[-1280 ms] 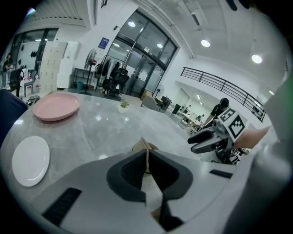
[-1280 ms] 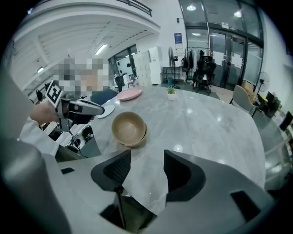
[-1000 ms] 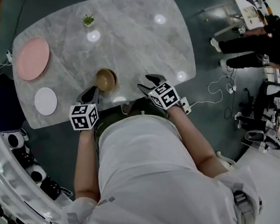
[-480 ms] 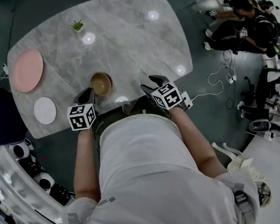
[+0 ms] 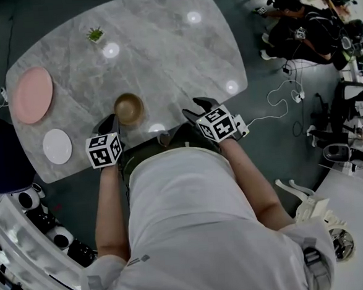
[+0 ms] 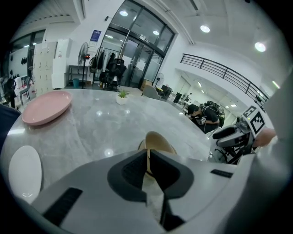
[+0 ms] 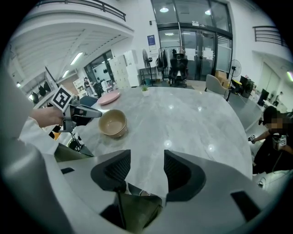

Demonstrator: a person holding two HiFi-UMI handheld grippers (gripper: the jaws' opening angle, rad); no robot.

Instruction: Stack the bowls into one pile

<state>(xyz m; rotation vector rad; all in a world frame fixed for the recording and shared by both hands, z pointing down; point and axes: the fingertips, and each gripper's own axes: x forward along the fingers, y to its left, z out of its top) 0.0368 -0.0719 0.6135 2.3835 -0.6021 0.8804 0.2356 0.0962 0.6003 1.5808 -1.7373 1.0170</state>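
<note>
Left gripper: your left gripper [image 6: 147, 159] has its fingers [image 6: 132, 171] pinched almost together on the near rim of the bowl [image 5: 129, 108]
Right gripper: your right gripper [image 7: 147, 157] holds nothing; its fingers [image 7: 116, 171] stand apart with only bare bench [image 5: 163, 56] showing between them; it hangs over the near edge, to the right of the bowl
Bowl: tan, upright, on the bench close to your edge
Others: a pink plate [image 5: 32, 94] and a white plate [image 5: 57, 146] lie at the left end; a small plant [image 5: 95, 34] stands at the far side
</note>
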